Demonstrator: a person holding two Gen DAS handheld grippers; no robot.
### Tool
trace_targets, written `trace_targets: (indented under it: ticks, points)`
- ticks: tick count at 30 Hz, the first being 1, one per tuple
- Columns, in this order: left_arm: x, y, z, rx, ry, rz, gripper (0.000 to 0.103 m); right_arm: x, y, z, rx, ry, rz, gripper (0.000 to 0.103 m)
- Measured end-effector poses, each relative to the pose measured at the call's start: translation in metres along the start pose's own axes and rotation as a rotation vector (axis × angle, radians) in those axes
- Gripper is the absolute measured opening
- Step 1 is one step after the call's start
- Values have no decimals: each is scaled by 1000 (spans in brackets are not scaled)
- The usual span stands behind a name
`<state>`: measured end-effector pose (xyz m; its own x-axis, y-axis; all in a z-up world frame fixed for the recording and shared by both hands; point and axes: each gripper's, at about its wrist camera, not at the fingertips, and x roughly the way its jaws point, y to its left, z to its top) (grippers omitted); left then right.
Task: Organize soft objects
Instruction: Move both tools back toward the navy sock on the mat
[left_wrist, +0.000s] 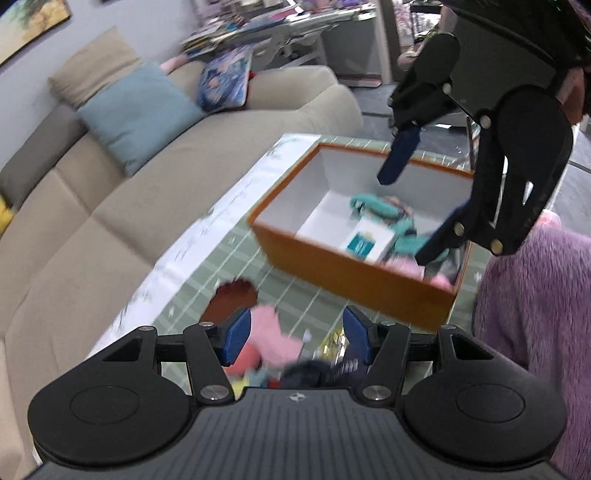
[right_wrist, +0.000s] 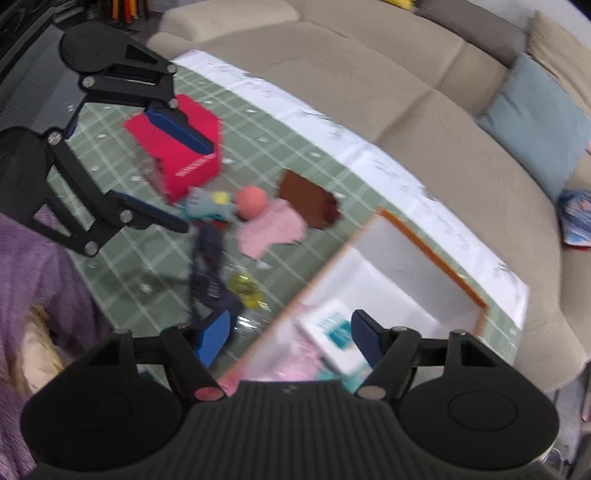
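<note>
An orange box with a white inside (left_wrist: 325, 192) (right_wrist: 417, 258) stands on the green checked table (left_wrist: 295, 299) (right_wrist: 122, 258). It holds teal and pink soft things (left_wrist: 384, 210) and a white and teal packet (left_wrist: 367, 242) (right_wrist: 334, 332). A pink cloth (left_wrist: 273, 334) (right_wrist: 273, 227), a pink ball (right_wrist: 252, 199), a light blue soft toy (right_wrist: 207, 206) and a dark blue cloth (right_wrist: 208, 269) lie on the table. My left gripper (left_wrist: 297, 338) (right_wrist: 184, 184) is open and empty above the pile. My right gripper (right_wrist: 290, 341) (left_wrist: 410, 214) is open and empty above the box.
A red box (right_wrist: 184, 155) stands behind the pile. A brown mat (right_wrist: 310, 201) (left_wrist: 231, 304) lies by the pink cloth. A yellow wrapper (right_wrist: 245, 290) lies near the box. A beige sofa (left_wrist: 110, 221) with a blue cushion (left_wrist: 136, 114) runs along the table. A purple fuzzy sleeve (left_wrist: 535, 314) is at the right.
</note>
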<state>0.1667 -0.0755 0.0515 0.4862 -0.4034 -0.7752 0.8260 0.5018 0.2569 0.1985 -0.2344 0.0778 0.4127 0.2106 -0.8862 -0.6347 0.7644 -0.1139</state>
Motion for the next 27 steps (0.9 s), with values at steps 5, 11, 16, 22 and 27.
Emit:
trace_targets:
  ticks: [5, 11, 16, 22, 27]
  points:
    - [-5, 8, -34, -42, 45, -3, 68, 26, 40, 11, -7, 10, 77, 73]
    - [5, 13, -74, -75, 112, -17, 68, 68, 72, 18, 18, 23, 139, 75]
    - [26, 15, -94, -73, 155, -12, 68, 108, 82, 22, 74, 63, 160, 75]
    - [58, 18, -91, -28, 192, -28, 68, 145, 78, 23, 141, 112, 153, 75]
    - [83, 23, -91, -27, 224, -50, 68, 171, 70, 22, 160, 166, 155, 75]
